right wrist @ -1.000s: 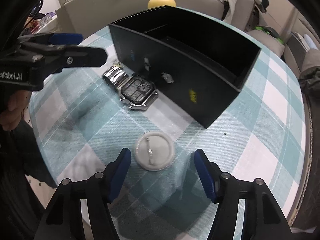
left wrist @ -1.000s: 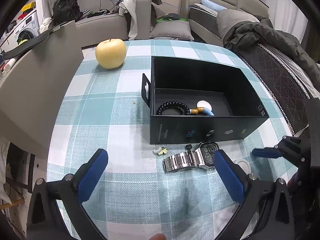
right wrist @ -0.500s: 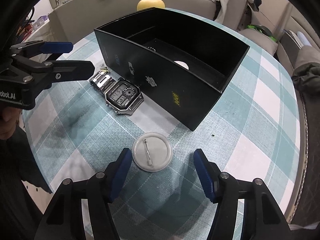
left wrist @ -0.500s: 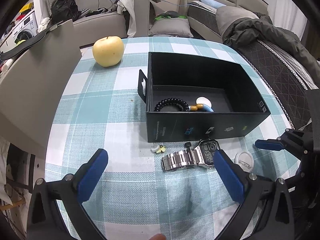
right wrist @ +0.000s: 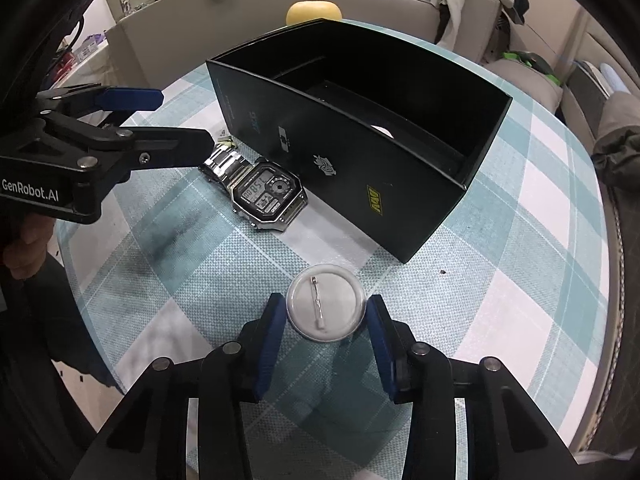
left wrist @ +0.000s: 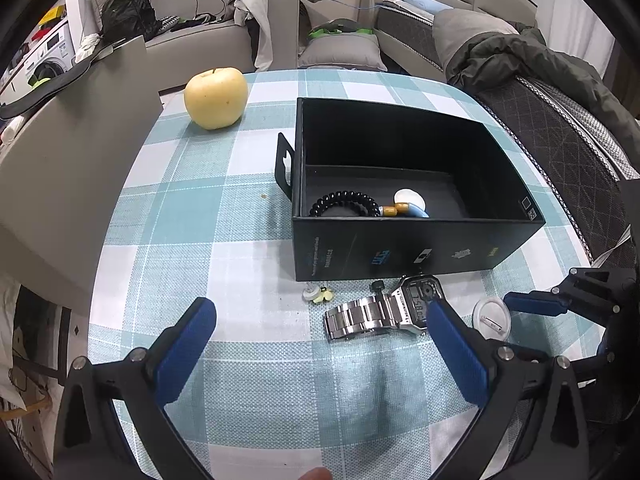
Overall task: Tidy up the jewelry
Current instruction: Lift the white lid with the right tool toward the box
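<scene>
1. Right-wrist view: the open black cardboard box (right wrist: pixel 360 152) sits on the teal-and-white checked tablecloth (right wrist: pixel 500 300), further from the camera than half a second ago.
2. Beside the box's near wall lies the steel-band digital watch (right wrist: pixel 266 196), unmoved.
3. Left gripper (left wrist: pixel 320 344) hangs wide open and empty above the cloth.
4. Right gripper (right wrist: pixel 326 314) has just been closing; its blue pads now flank the round white pin badge (right wrist: pixel 326 306), seemingly touching its rim, so lifting it into the box likely follows.

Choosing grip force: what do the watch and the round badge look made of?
Watch: polished metal, probably steel, given its shiny silver links and case. Round badge: looks like glossy clear plastic over white backing, with a thin metal pin; the right gripper has just been closing around it.
</scene>
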